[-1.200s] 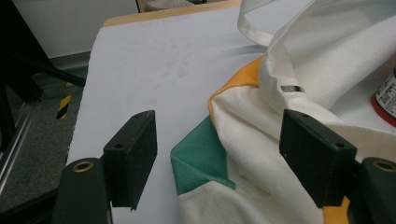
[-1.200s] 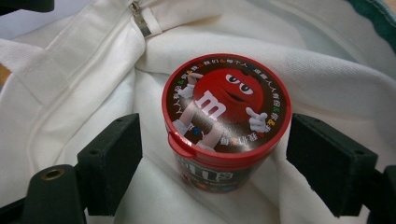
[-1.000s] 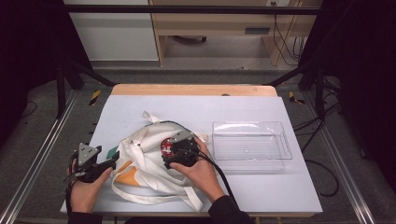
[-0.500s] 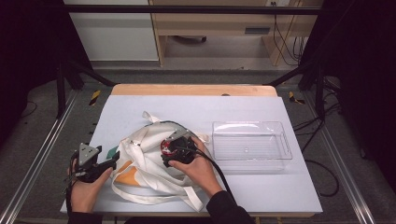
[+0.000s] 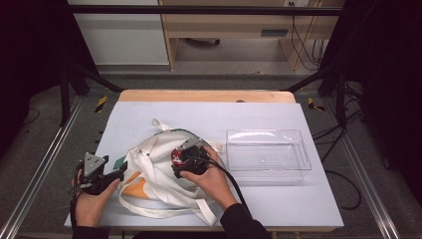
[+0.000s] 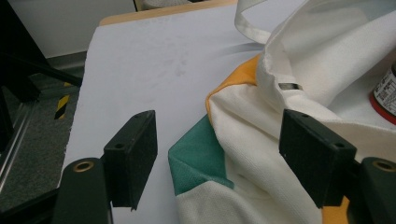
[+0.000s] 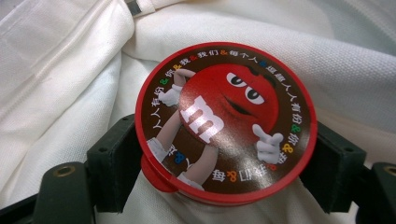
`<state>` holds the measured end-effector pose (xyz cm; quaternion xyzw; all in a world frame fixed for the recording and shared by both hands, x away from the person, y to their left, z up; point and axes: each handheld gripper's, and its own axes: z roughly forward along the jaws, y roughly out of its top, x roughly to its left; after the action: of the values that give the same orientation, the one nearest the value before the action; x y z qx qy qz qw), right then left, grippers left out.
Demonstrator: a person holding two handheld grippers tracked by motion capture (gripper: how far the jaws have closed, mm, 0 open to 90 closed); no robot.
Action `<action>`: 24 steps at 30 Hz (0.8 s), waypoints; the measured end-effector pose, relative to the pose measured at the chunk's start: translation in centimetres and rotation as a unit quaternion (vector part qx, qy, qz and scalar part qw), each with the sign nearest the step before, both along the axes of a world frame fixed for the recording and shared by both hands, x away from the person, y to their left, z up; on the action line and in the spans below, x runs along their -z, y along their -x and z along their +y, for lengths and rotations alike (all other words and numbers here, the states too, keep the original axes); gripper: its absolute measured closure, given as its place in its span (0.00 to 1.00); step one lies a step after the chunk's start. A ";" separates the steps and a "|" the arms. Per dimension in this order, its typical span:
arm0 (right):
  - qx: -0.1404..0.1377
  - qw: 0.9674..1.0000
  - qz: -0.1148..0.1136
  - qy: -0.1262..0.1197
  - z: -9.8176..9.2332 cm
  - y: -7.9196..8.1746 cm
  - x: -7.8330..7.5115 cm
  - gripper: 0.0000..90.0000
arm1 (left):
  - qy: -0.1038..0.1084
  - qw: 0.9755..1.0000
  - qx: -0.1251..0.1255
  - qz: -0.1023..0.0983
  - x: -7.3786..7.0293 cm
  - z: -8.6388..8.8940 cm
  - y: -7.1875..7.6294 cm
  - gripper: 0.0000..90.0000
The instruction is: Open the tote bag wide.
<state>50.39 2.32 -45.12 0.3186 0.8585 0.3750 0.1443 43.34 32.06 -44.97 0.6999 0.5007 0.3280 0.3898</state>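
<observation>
Canvas, white with green and orange patches, lies bunched along the bench's near edge: a tote bag (image 5: pixel 159 174) with its straps trailing toward the near side. At the bag's left end sits the left gripper (image 5: pixel 107 175), jaws standing well apart, pads pressing nothing; from its own camera the bag's green corner (image 6: pixel 198 161) lies between the left gripper (image 6: pixel 219 158) jaws, loose cloth only. A little farther in, on top of the bag, the right gripper (image 5: pixel 180 162) has its jaws either side of a round red candy tin (image 5: pixel 177 156). In the right gripper view the candy tin (image 7: pixel 226 121) fills the gap between the right gripper (image 7: pixel 224 172) jaws, both pads snug against its rim; the jaws have just been closing, with the tin between them. I read that as a grip on the tin, though how firm it is I can't judge.

What could go wrong: the tin is round and smooth-lidded, held only at its rim, so it could pop out sideways on lifting. It also sits in soft folds, and a pad may catch cloth and drag the bag along, the more so as the left jaws aren't pinning it.

Beyond, toward the right edge, waits a clear plastic tray (image 5: pixel 234 149), well apart from the bag.
</observation>
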 end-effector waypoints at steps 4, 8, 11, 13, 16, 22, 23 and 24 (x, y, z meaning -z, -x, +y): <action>0.006 1.000 0.001 -0.004 -0.1 0.0 -0.1 0.28 | 0.000 1.000 0.000 -0.001 0.0 0.0 0.0 0.31; 0.012 1.000 0.002 -0.002 0.0 0.0 -0.1 0.29 | 0.001 1.000 -0.001 -0.001 0.0 0.0 0.0 0.31; 0.019 1.000 0.003 -0.003 0.1 0.1 -0.1 0.29 | 0.000 1.000 -0.001 -0.001 0.0 0.1 0.0 0.31; 0.021 1.000 0.004 0.000 0.1 0.1 -0.2 0.29 | -0.001 1.000 0.001 0.000 0.0 0.0 0.0 0.31; 0.026 1.000 0.008 0.001 0.1 0.1 -0.3 0.29 | -0.001 1.000 0.001 0.000 0.0 -0.1 0.0 0.31; 0.030 0.999 0.010 -0.007 0.0 0.6 -1.0 0.29 | -0.001 1.000 -0.002 -0.002 0.0 0.0 0.0 0.31; 0.030 0.999 0.009 -0.006 0.0 0.7 -1.1 0.29 | 0.001 1.000 -0.002 -0.003 -0.1 0.1 0.0 0.31; 0.030 1.000 0.007 -0.005 -0.1 0.8 -1.2 0.29 | 0.002 1.000 -0.003 -0.004 -0.1 0.1 0.0 0.30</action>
<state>49.57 2.21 -43.87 0.3478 0.8476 0.3724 0.1479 43.30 32.18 -44.89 0.6959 0.5021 0.3311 0.3924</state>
